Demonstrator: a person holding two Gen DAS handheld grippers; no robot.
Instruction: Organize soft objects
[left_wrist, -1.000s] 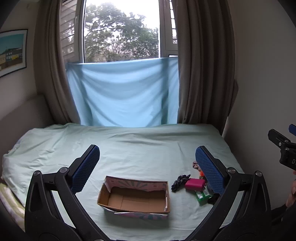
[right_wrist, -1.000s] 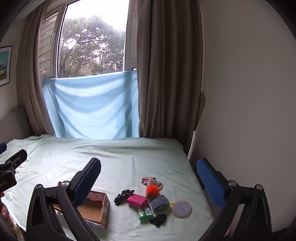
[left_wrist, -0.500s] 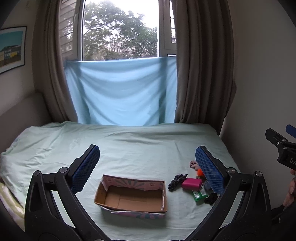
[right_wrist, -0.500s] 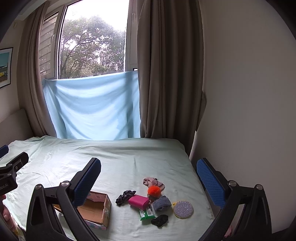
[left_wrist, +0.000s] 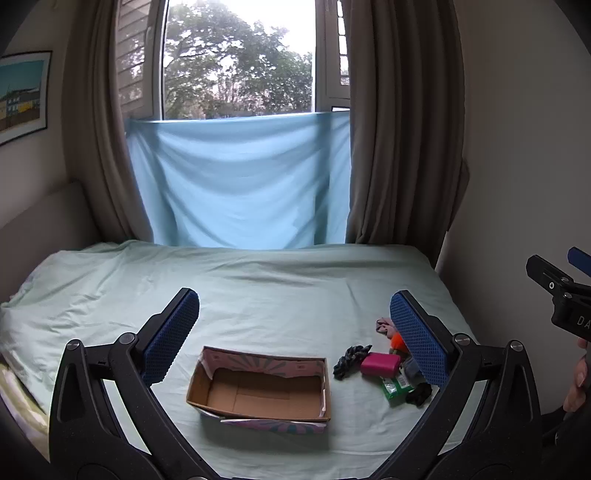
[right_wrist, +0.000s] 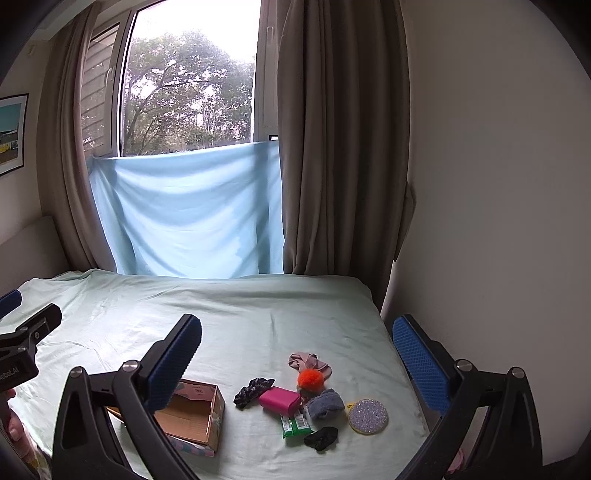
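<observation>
The bed (right_wrist: 258, 314) carries everything, under a pale green sheet. On it the open cardboard box (left_wrist: 258, 391) stands empty and serves as the landmark. To the right of the box, just beside it, lies the cluster of soft objects: a dark scrunchie (right_wrist: 253, 392) nearest the box, then a pink pouch (right_wrist: 279, 400), an orange pompom (right_wrist: 310, 379), a grey sock (right_wrist: 325, 403), a green packet (right_wrist: 295, 425), a black scrunchie (right_wrist: 321, 438) and a glittery round pad (right_wrist: 368, 416) farthest from it. The left gripper (left_wrist: 295, 332) and the right gripper (right_wrist: 295, 354) both hang above the bed with jaws spread wide, holding nothing. No item is boxed yet. A sound start, I judge, is lowering the right gripper onto one outlying piece, pinching the fabric low, while the left steadies the box.
</observation>
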